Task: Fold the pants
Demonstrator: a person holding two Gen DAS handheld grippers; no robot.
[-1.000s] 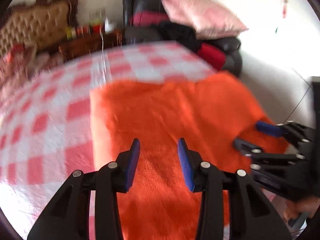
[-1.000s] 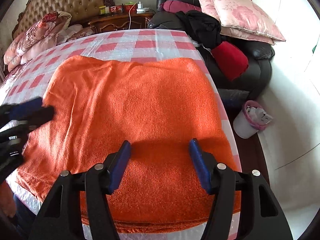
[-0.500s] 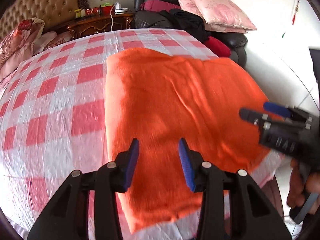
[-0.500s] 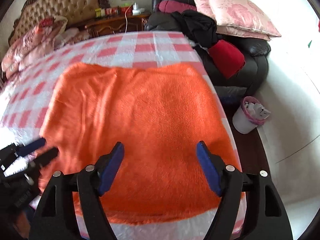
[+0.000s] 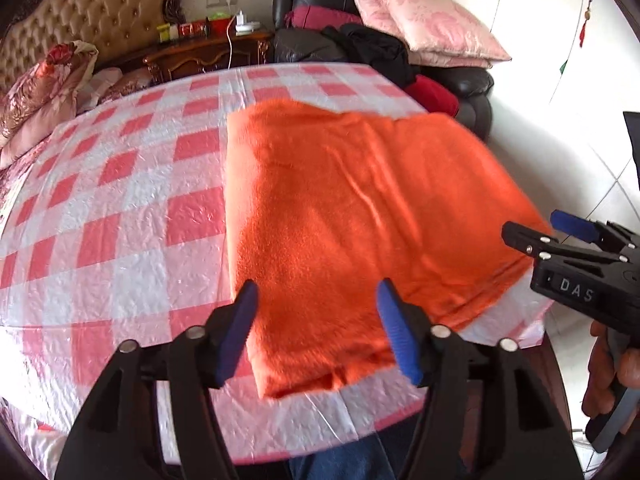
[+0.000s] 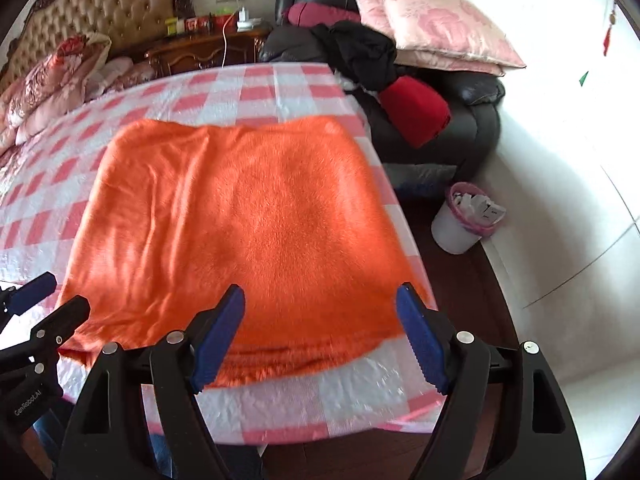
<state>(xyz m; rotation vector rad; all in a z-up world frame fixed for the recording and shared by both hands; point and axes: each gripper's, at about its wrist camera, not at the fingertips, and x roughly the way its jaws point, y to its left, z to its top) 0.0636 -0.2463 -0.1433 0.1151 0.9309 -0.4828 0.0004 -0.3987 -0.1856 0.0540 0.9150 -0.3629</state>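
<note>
The orange fleece pants lie folded into a flat rectangle near the front edge of the bed, also in the right wrist view. My left gripper is open and empty, held above the pants' front left corner. My right gripper is open wide and empty above the front edge of the pants. Each gripper shows in the other's view: the right one at the right, the left one at the lower left.
The bed has a pink and white checked cover. A dark sofa with a pink pillow and clothes stands to the right. A white bin is on the floor. A wooden nightstand and headboard are behind.
Both grippers have pulled back toward the front edge of the bed and opened wider. The pants lie where they were.
</note>
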